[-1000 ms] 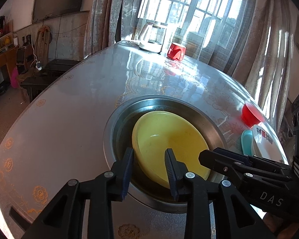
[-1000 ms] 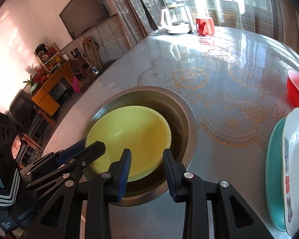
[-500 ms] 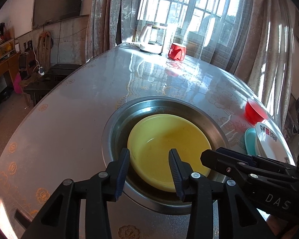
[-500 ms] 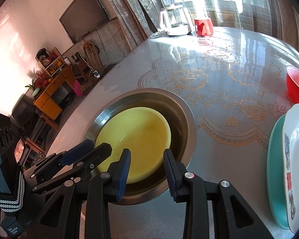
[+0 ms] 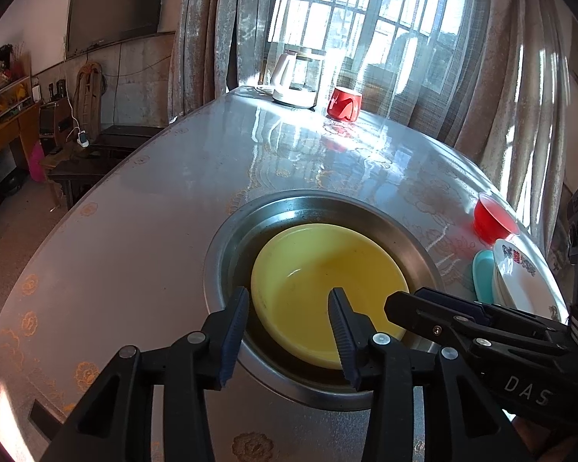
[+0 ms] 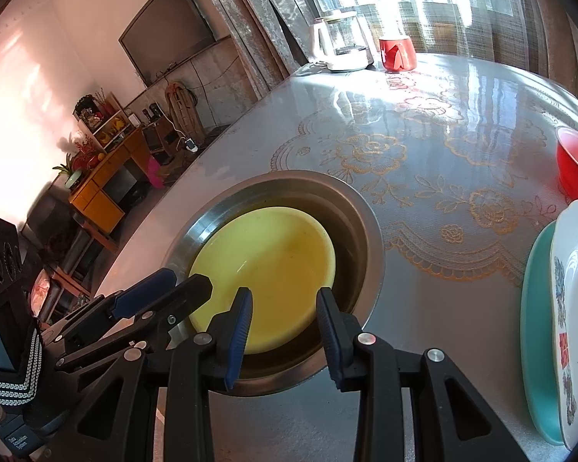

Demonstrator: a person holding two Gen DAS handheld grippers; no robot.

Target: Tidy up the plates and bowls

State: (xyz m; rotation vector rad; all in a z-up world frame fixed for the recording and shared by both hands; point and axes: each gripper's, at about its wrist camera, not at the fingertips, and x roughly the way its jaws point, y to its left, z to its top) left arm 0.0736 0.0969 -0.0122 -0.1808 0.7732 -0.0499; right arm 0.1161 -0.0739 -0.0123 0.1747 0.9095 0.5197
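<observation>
Two claws over a yellow bowl in a steel basin

Left claw (image 5: 289,317) jaws opening, empty; round yellow plastic bowl (image 5: 327,292) lies in the worktop's sunken steel basin (image 5: 227,246); right claw (image 6: 285,317) apart, empty; teal and white plates (image 6: 558,327) stacked at right.

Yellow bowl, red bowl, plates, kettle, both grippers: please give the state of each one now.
Yellow bowl: upright, empty, in the metal basin.
Red bowl: upright on table.
White plate: stacked on teal plate.
Kettle: upright.
Left gripper: opening, holding nothing.
Right gripper: open, empty.
</observation>
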